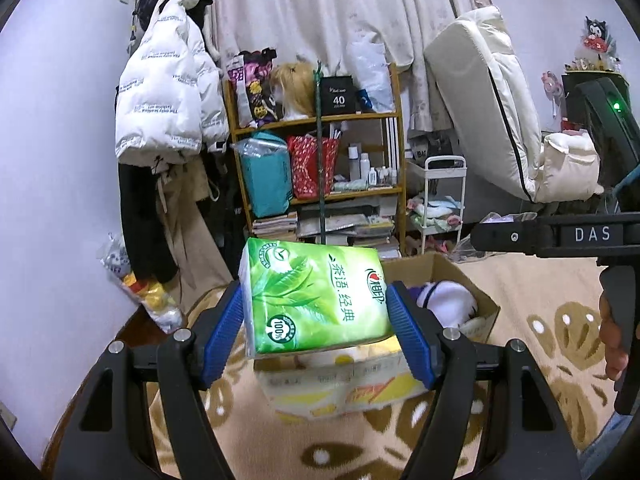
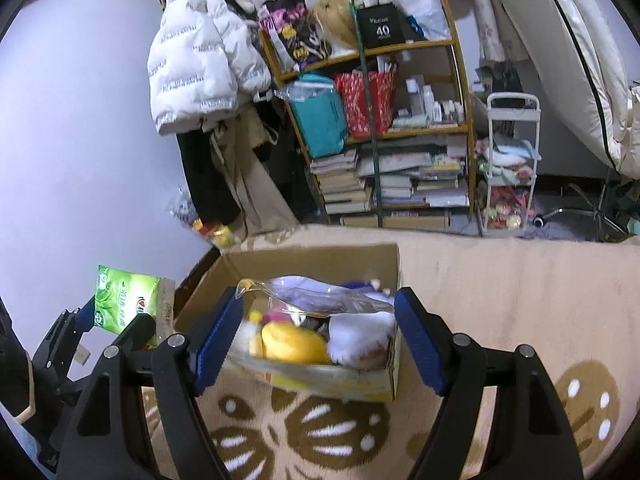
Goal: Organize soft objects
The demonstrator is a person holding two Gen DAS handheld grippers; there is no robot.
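My left gripper is shut on a green tissue pack and holds it in the air above the near edge of an open cardboard box. The pack also shows at the left of the right wrist view. The box stands on a beige patterned carpet and holds soft toys: a yellow one, a white and purple plush and a clear plastic bag. My right gripper is open and empty, just in front of the box, its fingers either side of it.
A wooden shelf with bags, bottles and stacked books stands behind the box. A white puffer jacket hangs at the left wall. A white trolley and a leaning mattress are at the right. A bag of toys lies by the wall.
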